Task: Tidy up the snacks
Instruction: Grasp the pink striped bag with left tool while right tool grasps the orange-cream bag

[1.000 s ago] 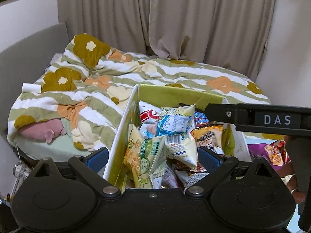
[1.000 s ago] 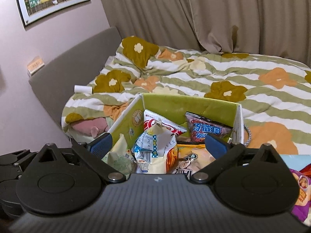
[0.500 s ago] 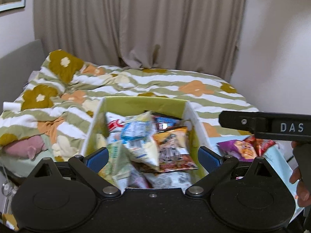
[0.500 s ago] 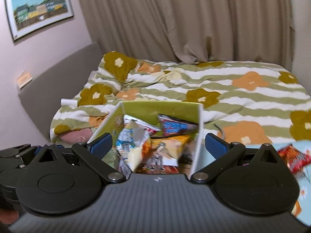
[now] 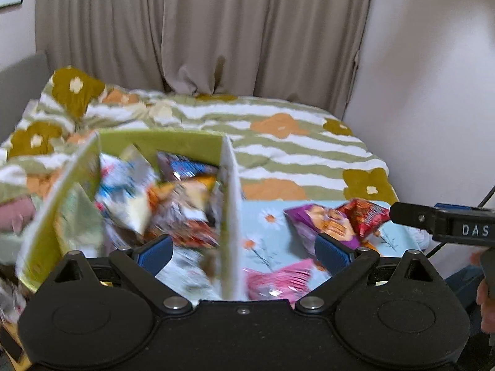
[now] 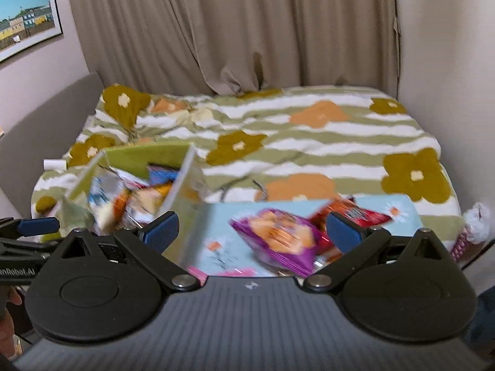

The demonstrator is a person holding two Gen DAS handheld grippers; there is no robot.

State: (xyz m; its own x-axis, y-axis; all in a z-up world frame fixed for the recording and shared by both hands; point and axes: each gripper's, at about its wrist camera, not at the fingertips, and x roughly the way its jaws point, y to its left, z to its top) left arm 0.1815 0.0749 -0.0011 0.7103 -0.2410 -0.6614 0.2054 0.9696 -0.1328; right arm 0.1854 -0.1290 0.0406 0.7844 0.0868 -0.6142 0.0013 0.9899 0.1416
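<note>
Left of the box's white wall (image 5: 230, 216): green box (image 5: 161, 142) crammed with blurred snack packets (image 5: 173, 198); left tool (image 5: 244, 247) spread apart over that wall, gripping nothing; right of the wall, on the pale blue flowered tabletop (image 5: 269, 225): pink packet (image 5: 278, 278), purple packet (image 6: 278, 238), red packet (image 5: 362, 216); right tool (image 6: 252, 232) spread wide around the purple packet, not touching; striped flowered bed (image 6: 309, 136) beyond.

The box (image 5: 230, 204) wall stands upright just left of the table's (image 5: 272, 235) bare patch. Purple bag (image 6: 278, 238), red bag (image 6: 352, 213) and pink packet (image 5: 278, 278) crowd the remaining surface.
</note>
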